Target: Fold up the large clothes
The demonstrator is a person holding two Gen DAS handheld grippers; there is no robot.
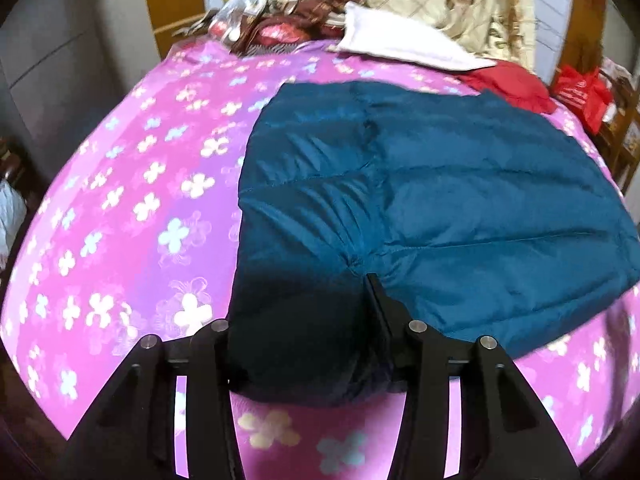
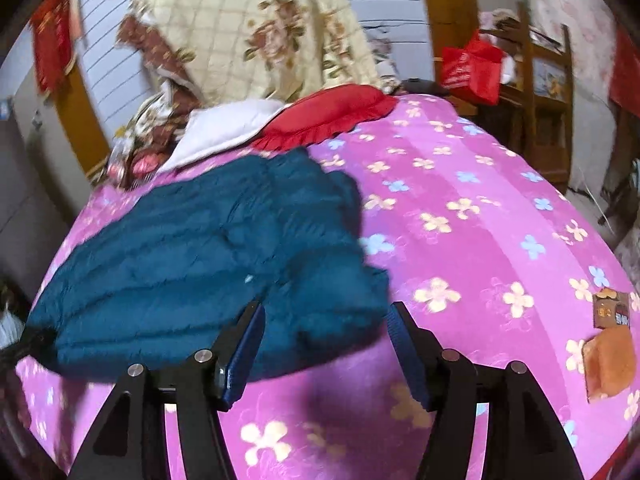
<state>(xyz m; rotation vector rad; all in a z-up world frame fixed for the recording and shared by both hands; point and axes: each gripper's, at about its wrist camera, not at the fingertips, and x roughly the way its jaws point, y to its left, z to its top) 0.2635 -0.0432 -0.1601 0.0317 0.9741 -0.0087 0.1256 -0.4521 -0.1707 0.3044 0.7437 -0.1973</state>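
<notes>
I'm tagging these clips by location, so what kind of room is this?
Most likely a home bedroom. A teal padded jacket lies on a bed with a pink flowered sheet, a red pillow and a floral quilt sit at its far end, and wooden shelving stands alongside.

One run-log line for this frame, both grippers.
left gripper: bunching teal puffer jacket | right gripper: open, jacket edge between jaws | on: pink floral bedspread

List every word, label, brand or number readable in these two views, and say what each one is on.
No text can be read in either view.
Red plastic bag beside the bed: pale print, too blurred to read.
Small brown packet on the pink bedspread: markings too small and blurred to read.
Teal jacket: no label or print visible.
</notes>
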